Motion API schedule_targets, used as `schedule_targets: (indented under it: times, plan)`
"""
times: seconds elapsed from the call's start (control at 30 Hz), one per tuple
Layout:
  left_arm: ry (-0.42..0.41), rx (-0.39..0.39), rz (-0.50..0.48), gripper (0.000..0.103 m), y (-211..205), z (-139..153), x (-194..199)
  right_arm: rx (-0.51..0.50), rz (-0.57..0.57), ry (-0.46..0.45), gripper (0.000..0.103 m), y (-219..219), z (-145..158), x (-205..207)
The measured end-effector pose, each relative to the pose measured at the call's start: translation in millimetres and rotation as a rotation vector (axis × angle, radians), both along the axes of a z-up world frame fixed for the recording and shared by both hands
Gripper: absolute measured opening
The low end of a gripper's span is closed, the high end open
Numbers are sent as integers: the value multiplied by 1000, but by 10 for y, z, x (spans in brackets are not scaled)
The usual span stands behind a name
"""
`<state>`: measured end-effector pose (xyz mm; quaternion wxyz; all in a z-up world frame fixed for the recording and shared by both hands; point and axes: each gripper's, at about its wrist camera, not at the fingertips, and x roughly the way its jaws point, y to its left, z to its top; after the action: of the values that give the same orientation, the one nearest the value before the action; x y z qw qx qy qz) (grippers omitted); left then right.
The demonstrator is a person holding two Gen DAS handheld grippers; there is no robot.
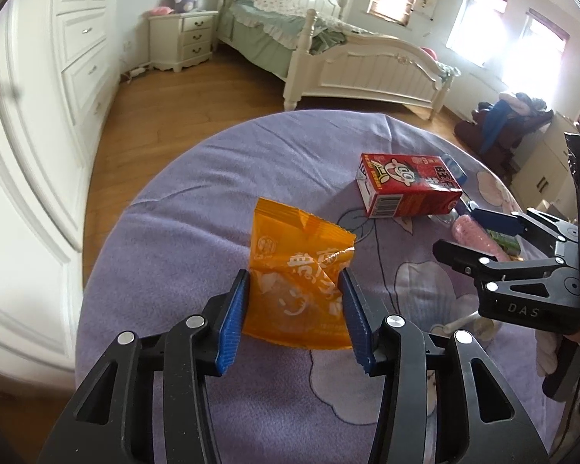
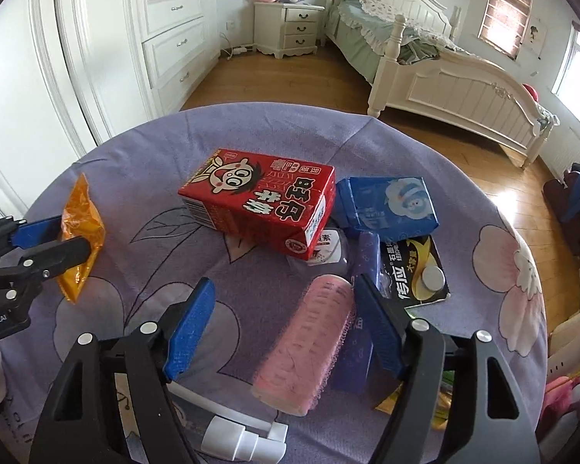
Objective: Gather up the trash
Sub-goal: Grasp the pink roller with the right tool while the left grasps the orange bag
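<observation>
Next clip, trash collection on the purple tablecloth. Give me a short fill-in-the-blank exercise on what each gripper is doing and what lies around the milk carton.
1. The left gripper is shut on the ____ snack wrapper.
2. The right gripper is open, with the ____ hair roller between its fingers.
3. The red milk carton lies on its side, with a ____ packet beside it.
4. A white pump head lies on the ____ tablecloth.

Missing words: orange; pink; blue; purple

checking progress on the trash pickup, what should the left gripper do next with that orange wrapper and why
Probably lift it off the table: the left gripper appears shut on the orange wrapper, which still reaches down to the purple cloth.
</observation>
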<state>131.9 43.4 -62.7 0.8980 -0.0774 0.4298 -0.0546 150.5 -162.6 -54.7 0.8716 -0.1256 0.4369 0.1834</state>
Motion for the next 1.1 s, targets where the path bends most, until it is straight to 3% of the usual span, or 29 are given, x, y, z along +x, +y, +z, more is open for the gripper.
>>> schedule_targets:
  times: [0.1, 0.13, 0.23, 0.37, 0.6, 0.9, 1.1]
  plan:
    - [-4, -12, 0, 47, 20, 4, -2, 11, 2, 30, 56, -43, -27, 3]
    - [-7, -15, -2, 47, 27, 7, -1, 23, -2, 59, 45, -81, -56, 9]
    - [-30, -18, -1, 47, 22, 39, -34, 72, -20, 91, 30, -203, -76, -17]
    - [-85, -26, -9, 47, 35, 118, -104, 155, -21, 96, 29, -356, 5, -185]
    - [-150, -88, -117, 47, -326, 298, -366, 287, -27, -71, 29, -611, 410, -757]
    - [-238, -147, -313, 47, -1239, 719, -631, 296, -168, -372, 29, -1331, 836, -1523]
    - [-261, -152, -444, 47, -1954, 860, -737, 281, -328, -458, 29, -1981, 844, -1801]
